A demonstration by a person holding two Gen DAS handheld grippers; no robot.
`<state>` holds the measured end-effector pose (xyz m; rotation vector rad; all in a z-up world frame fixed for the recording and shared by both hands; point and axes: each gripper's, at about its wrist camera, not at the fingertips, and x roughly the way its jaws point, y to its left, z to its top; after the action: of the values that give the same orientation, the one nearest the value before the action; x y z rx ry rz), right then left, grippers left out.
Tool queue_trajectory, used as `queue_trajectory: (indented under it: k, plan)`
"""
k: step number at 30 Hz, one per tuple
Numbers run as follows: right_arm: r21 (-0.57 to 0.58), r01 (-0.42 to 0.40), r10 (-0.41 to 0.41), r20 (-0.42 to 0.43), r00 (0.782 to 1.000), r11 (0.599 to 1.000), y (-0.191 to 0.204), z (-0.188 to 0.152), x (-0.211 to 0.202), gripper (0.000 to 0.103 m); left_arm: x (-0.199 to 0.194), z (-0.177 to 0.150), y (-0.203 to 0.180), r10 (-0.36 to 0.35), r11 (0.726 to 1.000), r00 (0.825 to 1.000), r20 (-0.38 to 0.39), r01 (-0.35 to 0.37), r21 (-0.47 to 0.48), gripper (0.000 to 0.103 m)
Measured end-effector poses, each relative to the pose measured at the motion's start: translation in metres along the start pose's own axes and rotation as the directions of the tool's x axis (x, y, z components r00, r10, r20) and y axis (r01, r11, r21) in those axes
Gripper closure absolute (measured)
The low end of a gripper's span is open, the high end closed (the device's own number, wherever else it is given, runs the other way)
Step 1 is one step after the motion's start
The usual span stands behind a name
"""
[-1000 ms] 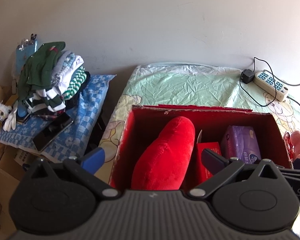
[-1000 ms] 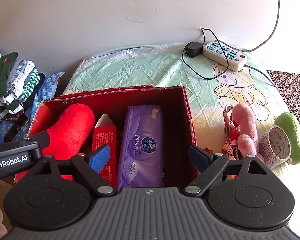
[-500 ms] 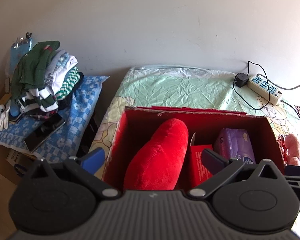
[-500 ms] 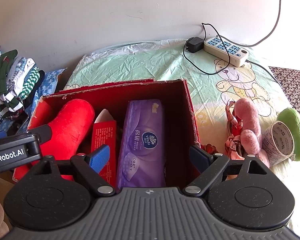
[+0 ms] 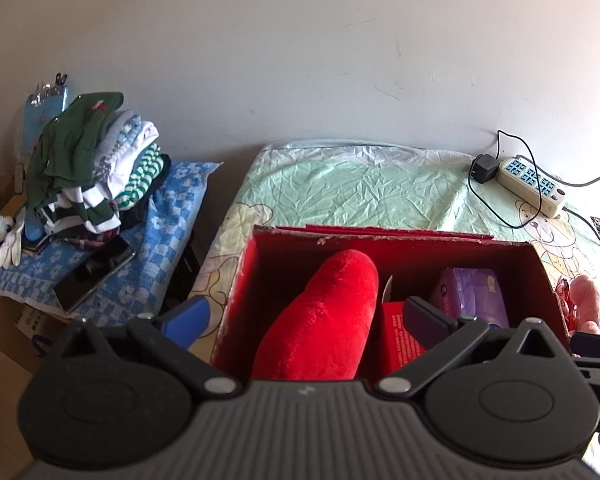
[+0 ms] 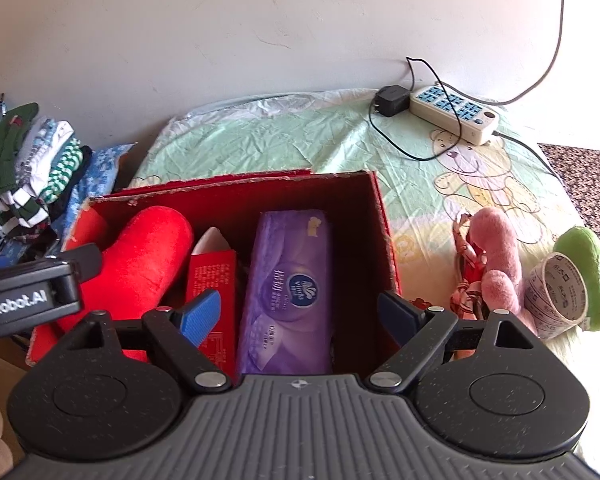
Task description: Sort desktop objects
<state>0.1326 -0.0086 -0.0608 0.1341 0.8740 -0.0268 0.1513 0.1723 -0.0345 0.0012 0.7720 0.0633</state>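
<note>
Both grippers, left gripper (image 5: 304, 312) and right gripper (image 6: 300, 314), are held wide apart and have been pulled back from the red box (image 6: 384, 220) (already packed), so the pink toy (image 6: 496, 256) beside it may be picked next.

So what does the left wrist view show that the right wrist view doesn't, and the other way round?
Only the left wrist view shows the dark phone and white glove on the blue checked cloth. Only the right wrist view shows the tape roll and the whole green plush. Both show the red box holding the red plush, small red carton and purple tissue pack, plus the pink plush and power strip. Both grippers are open, empty.
</note>
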Motion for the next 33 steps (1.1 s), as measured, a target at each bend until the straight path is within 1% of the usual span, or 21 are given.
queue_trajectory:
  k: [5, 8, 14, 27, 33]
  plan:
    - [0.028, 0.009, -0.010, 0.010, 1.000, 1.000, -0.006, 0.001, -0.001, 0.015, 0.004, 0.000, 0.003, 0.005, 1.000, 1.000, -0.013, -0.005, -0.007, 0.001]
    - [0.015, 0.013, -0.013, 0.012, 1.000, 1.000, -0.003, 0.000, -0.002, 0.015, 0.007, -0.001, 0.001, -0.004, 1.000, 1.000, -0.026, 0.004, 0.000, 0.001]
    - [-0.001, 0.011, -0.011, -0.021, 1.000, 1.000, -0.001, -0.001, 0.000, 0.015, 0.013, -0.004, 0.000, -0.028, 1.000, 0.998, -0.061, 0.028, -0.006, 0.001]
    - [0.004, 0.032, -0.032, -0.032, 0.999, 0.999, -0.005, -0.006, 0.001, 0.015, 0.016, -0.013, -0.003, -0.028, 0.999, 0.996, -0.088, 0.030, 0.015, 0.001]
    - [-0.017, 0.039, -0.040, -0.034, 0.999, 0.999, -0.001, -0.007, 0.001, 0.015, 0.022, -0.019, 0.000, -0.029, 0.999, 0.993, -0.112, 0.030, 0.014, 0.001]
